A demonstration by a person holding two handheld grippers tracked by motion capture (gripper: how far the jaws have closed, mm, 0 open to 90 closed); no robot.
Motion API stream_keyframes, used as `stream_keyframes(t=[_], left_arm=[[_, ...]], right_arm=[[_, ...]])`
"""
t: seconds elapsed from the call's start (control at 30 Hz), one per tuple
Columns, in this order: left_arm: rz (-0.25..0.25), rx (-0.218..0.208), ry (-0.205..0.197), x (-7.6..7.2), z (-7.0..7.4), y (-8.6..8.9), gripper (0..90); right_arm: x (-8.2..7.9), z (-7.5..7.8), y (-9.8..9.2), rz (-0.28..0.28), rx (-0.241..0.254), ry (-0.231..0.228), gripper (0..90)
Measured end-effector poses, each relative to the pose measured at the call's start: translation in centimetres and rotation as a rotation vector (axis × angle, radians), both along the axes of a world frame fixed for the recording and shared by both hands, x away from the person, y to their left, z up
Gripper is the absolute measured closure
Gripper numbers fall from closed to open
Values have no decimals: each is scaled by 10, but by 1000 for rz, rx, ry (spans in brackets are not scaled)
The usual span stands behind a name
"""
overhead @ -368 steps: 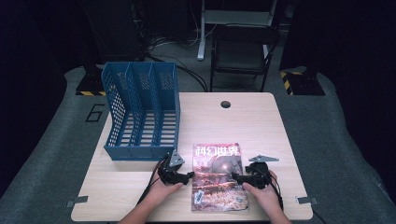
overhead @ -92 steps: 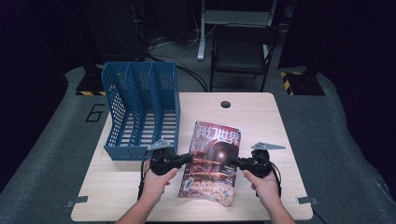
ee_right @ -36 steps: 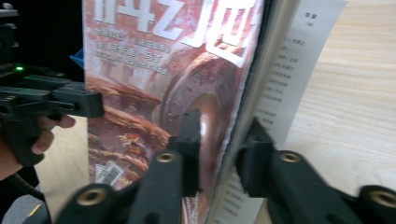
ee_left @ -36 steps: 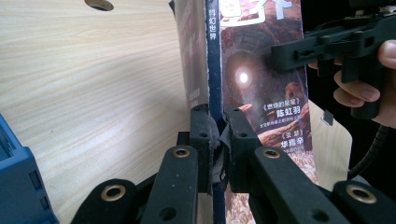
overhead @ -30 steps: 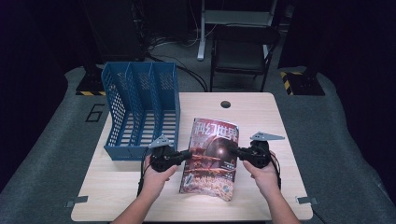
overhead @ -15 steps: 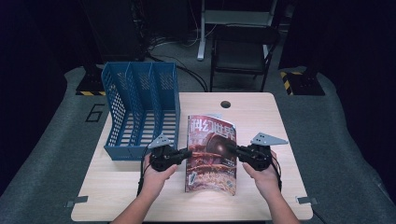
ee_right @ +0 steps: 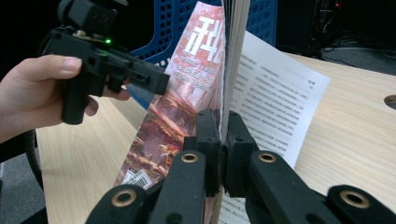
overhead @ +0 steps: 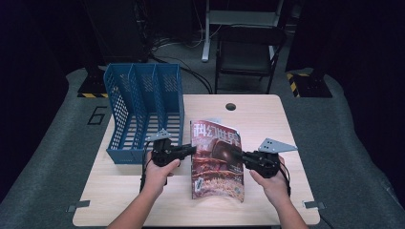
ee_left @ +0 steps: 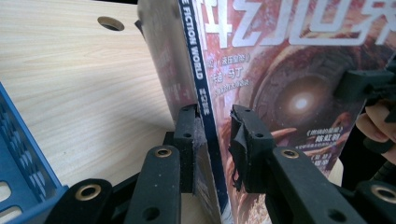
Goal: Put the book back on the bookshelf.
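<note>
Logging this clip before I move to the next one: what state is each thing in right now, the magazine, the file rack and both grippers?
Magazine: lifted, tilted up on its bottom edge, one loose page hanging open at the back.
Left gripper: jaws have just been opening; the spine sits between them, the right pad clear of the cover.
Right gripper: shut on the magazine's page edge.
File rack: upright on the table, compartments empty.
</note>
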State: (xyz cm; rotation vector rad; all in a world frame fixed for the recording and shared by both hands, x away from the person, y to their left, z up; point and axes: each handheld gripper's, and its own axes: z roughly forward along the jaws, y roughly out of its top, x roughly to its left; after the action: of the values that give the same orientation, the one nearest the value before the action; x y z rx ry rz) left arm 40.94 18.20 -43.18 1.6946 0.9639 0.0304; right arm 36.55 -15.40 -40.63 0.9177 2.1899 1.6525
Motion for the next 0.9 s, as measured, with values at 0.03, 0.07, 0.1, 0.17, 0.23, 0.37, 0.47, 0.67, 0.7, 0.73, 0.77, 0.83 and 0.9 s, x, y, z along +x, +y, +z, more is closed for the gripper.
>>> stream_keyframes(t=[0.03, 0.07, 0.1, 0.17, 0.23, 0.37, 0.47, 0.67, 0.7, 0.73, 0.77, 0.83, 0.9], left_arm=[[-1, -7, 12, 2, 0, 0, 726], [1, -14, 15, 4, -1, 0, 723], [3, -16, 19, 5, -1, 0, 718], [1, -26, 46, 9, -4, -1, 708], [0, -6, 47, 13, -5, -3, 706], [1, -12, 63, 20, -5, -5, 724], [6, -14, 62, 23, -4, -6, 767], [-5, -22, 26, 17, 2, -10, 834], [-8, -16, 16, 16, 4, -10, 836], [-12, -13, 11, 15, 6, -11, 838], [-13, -12, 7, 14, 7, -11, 838], [-24, -7, -1, 12, 9, -11, 840], [-28, -7, -12, 9, 11, -12, 841]], right_arm=[[-1, 0, 0, 1, -2, 2, 873], [-1, 0, 0, 10, -2, -13, 873], [-2, 1, 1, 13, -2, -13, 873], [-3, 1, 1, 21, -8, -14, 873], [-4, 1, 3, 27, -17, -16, 873], [-4, 0, 3, 22, -9, -19, 873], [-4, 0, 2, 29, -5, -22, 873], [0, -1, -3, 1, 5, 0, 871], [0, -1, -3, -6, 12, 16, 870], [1, -2, -5, -5, 17, 19, 868], [3, -2, -6, -5, 23, 35, 863], [6, -3, -9, -25, 51, 71, 845], [10, -3, -10, -33, 66, 110, 816]])
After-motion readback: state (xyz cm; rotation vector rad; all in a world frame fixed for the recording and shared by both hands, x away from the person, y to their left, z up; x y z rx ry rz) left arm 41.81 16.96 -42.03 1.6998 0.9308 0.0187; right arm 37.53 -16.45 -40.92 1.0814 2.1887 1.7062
